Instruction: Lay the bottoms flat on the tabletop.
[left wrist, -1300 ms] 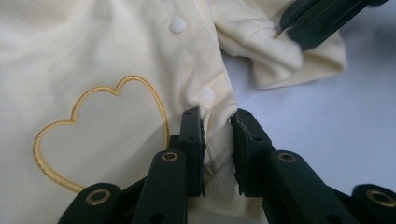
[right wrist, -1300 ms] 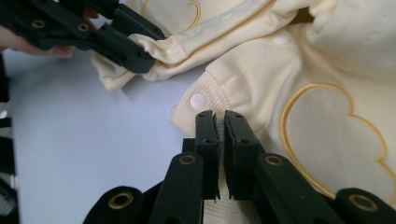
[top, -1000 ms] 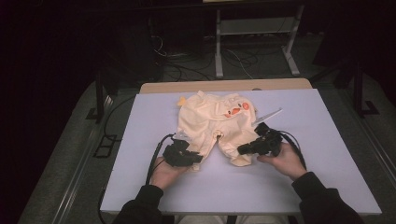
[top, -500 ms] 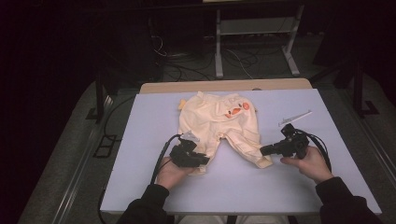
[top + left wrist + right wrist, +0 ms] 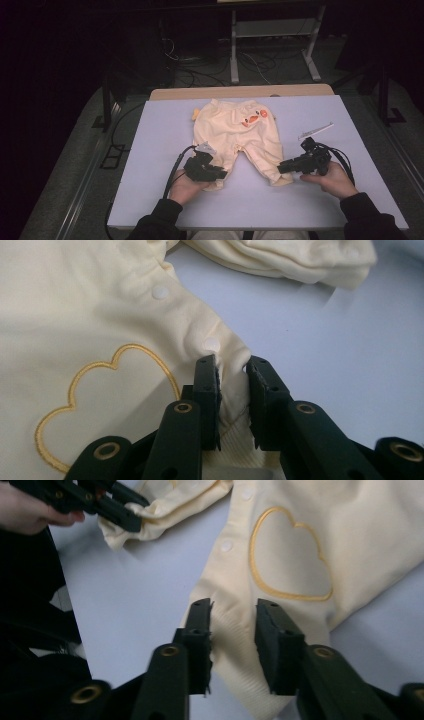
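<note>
Baby pants (image 5: 239, 134) lie flat mid-table (image 5: 150, 150). Left gripper (image 5: 219, 175) clenched on the left leg cuff; right gripper (image 5: 281, 169) just opened, cuff loose between its fingers. Keep left anchored, lift right clear without snagging.

The high view looks forward and down over the table (image 5: 150, 150) from the person's side; each gripper view sits close above one leg of the trousers (image 5: 240, 135), both sharing that garment.

A pale lavender counter (image 5: 150, 150) carries cream baby trousers (image 5: 240, 135) spread flat and a thin white stick (image 5: 315, 131) well apart.
</note>
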